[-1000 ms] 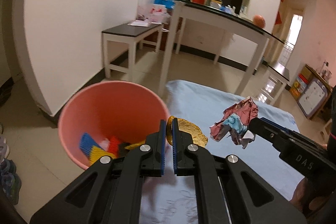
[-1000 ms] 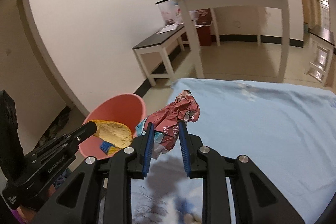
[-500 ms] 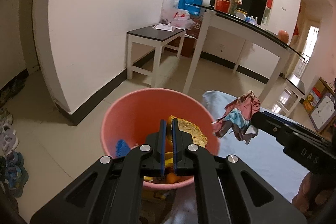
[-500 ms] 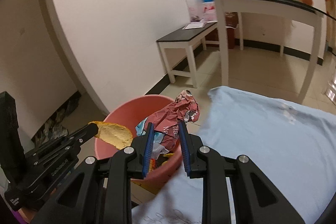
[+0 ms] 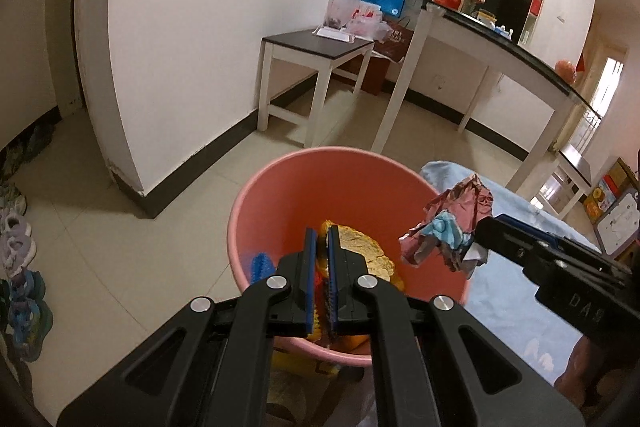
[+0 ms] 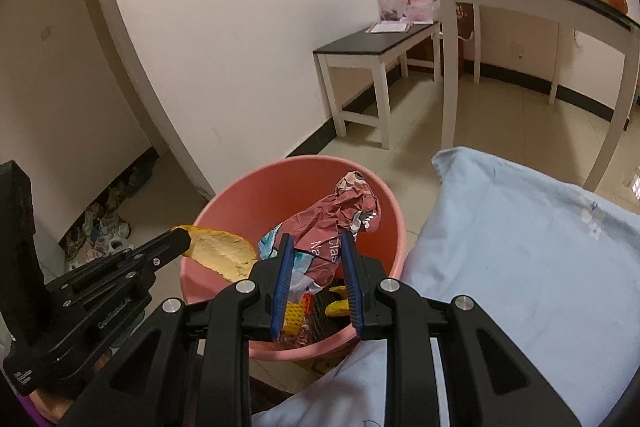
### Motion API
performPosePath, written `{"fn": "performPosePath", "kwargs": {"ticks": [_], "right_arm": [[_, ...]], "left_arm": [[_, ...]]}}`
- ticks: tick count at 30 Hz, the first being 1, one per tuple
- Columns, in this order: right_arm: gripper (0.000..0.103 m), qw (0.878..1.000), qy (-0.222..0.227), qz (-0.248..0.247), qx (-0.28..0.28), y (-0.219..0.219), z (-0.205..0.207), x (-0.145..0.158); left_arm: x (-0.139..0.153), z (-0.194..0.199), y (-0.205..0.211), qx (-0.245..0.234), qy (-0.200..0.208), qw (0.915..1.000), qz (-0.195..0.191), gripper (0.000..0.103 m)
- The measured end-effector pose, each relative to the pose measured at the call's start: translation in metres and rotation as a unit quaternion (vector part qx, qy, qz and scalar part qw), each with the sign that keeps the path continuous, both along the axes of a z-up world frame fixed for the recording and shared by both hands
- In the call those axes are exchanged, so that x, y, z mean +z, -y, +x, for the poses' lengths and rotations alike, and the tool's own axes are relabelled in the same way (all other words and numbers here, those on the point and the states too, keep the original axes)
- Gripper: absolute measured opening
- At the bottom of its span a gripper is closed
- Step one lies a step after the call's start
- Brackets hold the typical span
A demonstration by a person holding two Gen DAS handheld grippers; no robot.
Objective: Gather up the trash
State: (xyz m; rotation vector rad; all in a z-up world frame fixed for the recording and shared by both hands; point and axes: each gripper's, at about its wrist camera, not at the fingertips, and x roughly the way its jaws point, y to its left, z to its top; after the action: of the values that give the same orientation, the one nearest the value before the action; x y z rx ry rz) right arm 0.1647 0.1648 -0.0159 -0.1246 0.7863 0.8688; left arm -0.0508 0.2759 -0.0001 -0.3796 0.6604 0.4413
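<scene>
A pink bucket (image 5: 280,187) (image 6: 240,203) stands on the floor beside the blue-covered table, with coloured trash lying in its bottom. My left gripper (image 5: 321,233) (image 6: 182,241) is shut on a thin yellow peel-like scrap (image 5: 360,247) (image 6: 218,251) and hangs over the bucket's mouth. My right gripper (image 6: 315,241) (image 5: 482,229) is shut on a crumpled red and light-blue wrapper (image 6: 340,211) (image 5: 448,227). The wrapper hangs over the bucket's right rim, beside the scrap.
A light blue cloth (image 6: 520,247) (image 5: 512,291) covers the table right of the bucket. Behind stand a low black-topped bench (image 5: 316,43) and a long black-topped table (image 5: 500,47) on white legs. A white wall corner (image 5: 132,179) juts out left of the bucket. Shoes (image 5: 16,247) line the left floor.
Both grippers have carried their trash leftward off the blue cloth and now hang over the pink bucket. Their grips look the same.
</scene>
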Motion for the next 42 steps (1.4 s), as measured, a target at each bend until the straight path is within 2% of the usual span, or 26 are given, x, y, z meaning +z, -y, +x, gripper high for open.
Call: {"fn": "performPosePath", "kwargs": {"ticks": [9, 15, 22, 27, 30, 42], "right_arm": [[0.024, 1.0, -0.011, -0.011, 0.005, -0.002, 0.008, -0.009], [0.026, 1.0, -0.022, -0.019, 0.011, -0.006, 0.013, -0.016], [0.026, 0.999, -0.026, -0.019, 0.008, -0.003, 0.019, -0.019], [0.027, 1.0, -0.023, -0.007, 0.009, 0.002, 0.018, -0.013], [0.034, 1.0, -0.023, 0.002, 0.009, 0.009, 0.017, -0.009], [0.037, 0.999, -0.001, 0.038, -0.015, 0.048, 0.011, 0.022]], "left_arm": [[-0.014, 0.009, -0.005, -0.005, -0.017, 0.9998, -0.003, 0.005], [-0.023, 0.012, -0.007, -0.007, -0.02, 0.9994, -0.027, 0.006], [-0.025, 0.011, -0.003, -0.016, -0.009, 0.9991, -0.037, 0.019], [-0.02, 0.009, 0.0, -0.018, 0.009, 0.9988, -0.044, 0.027], [-0.019, 0.009, 0.005, -0.02, 0.009, 0.9988, -0.044, 0.027], [-0.011, 0.012, 0.036, -0.045, 0.009, 0.9983, -0.035, 0.027]]}}
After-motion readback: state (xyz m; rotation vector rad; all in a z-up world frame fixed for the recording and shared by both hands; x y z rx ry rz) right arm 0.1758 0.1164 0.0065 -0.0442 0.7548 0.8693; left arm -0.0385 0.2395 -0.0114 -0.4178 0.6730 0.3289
